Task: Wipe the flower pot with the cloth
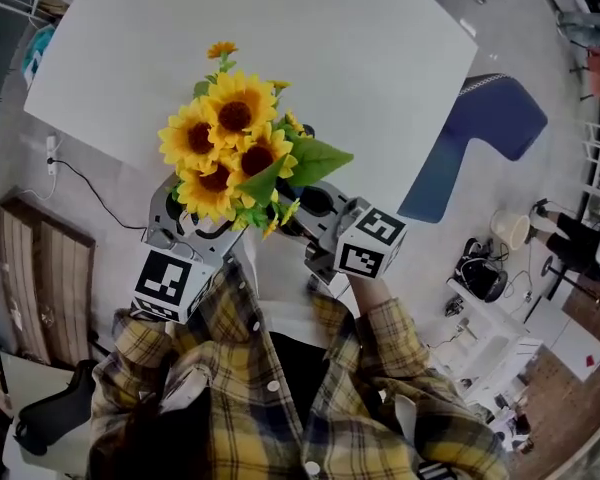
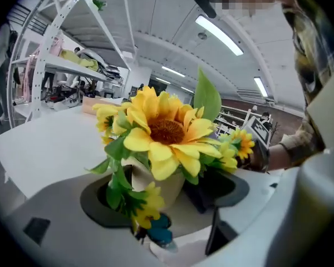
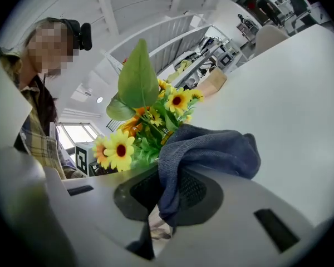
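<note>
A bunch of artificial sunflowers is held up over the near edge of the white table and hides its pot in the head view. In the left gripper view the cream flower pot sits between the jaws, and my left gripper is shut on it. My left gripper is under the flowers at the left and my right gripper just to their right. A blue-grey cloth is pinched in my right gripper and bunches up right beside the flowers. I cannot tell whether the cloth touches the pot.
A blue chair stands to the right of the table. A cable and a power strip lie on the floor at the left, near a wooden panel. A black chair is at the lower left. Cluttered gear stands at the right.
</note>
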The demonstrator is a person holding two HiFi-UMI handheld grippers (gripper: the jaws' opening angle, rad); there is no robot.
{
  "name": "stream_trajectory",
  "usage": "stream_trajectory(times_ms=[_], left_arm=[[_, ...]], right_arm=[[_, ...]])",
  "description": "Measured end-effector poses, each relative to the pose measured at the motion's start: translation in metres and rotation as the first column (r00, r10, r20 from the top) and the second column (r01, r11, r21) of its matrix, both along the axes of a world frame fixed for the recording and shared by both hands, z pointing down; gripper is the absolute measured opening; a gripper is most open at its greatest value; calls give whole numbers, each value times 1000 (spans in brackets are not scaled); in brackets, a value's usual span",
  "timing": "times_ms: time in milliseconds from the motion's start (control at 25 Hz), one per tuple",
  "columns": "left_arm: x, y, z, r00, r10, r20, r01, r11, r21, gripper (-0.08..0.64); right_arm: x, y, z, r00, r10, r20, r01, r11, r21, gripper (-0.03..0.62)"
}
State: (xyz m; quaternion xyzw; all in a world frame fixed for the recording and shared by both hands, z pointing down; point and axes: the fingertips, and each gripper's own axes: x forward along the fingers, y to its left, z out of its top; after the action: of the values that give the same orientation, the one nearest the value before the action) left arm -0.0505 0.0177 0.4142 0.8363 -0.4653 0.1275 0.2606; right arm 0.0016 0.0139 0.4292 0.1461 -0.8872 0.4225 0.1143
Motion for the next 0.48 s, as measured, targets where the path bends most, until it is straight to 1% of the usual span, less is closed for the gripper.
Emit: stream_trajectory(times_ms=[80,160,240,280,400,480], left_arm=[[-3,-5,4,999,-4,47,4,1000,7,390],[-8,-6,8,992,18,122,-20,1000,21,384],[-13,-7,10,983,39,178,-45,998,32,333],[-14,-8,10,980,49,192,-57,998,36,324],[-16,-11,9,976,77,206,-88,995,44,324],[-16,-12,9,971,101,216,-114,992,50,323]], right_arm=[[-1,0,1,1000,-6,9,6,1000,-13,31],[0,-2,1,1000,-18,13,19,999,-27,31],[1,-5,-1,1000,-30,4,30,999,-28,31],[1,-8,-1,999,-33,-2,33,999,-26,31],[3,-18,-3,999,-46,-29,46,999,-11,31],[3,-27,-4,997,-72,-40,71,997,-16,31]])
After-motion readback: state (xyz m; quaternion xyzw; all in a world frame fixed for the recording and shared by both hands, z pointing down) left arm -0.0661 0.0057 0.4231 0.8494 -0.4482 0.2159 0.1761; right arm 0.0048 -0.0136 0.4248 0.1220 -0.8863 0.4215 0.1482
